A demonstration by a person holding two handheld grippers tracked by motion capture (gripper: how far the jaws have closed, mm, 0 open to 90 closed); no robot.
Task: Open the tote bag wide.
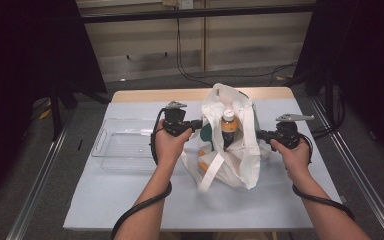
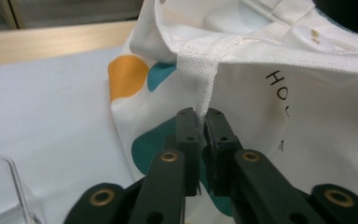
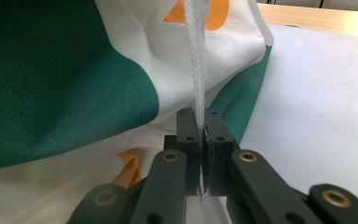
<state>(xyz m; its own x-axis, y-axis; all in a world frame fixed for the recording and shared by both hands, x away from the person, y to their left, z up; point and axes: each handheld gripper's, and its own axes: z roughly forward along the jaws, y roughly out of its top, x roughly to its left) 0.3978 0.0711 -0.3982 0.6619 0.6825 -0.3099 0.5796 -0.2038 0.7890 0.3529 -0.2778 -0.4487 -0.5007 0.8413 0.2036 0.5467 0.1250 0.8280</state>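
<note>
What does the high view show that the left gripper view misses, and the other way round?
The high view takes in the bottle standing inside the bag, the right gripper at the bag's far side, and both forearms. The left gripper view, close up, shows the left gripper with its jaws pinched shut on a white handle strap, plus black lettering on the cloth. Both share the white bag with orange and teal patches, the clear tray and the pale table cover.
</note>
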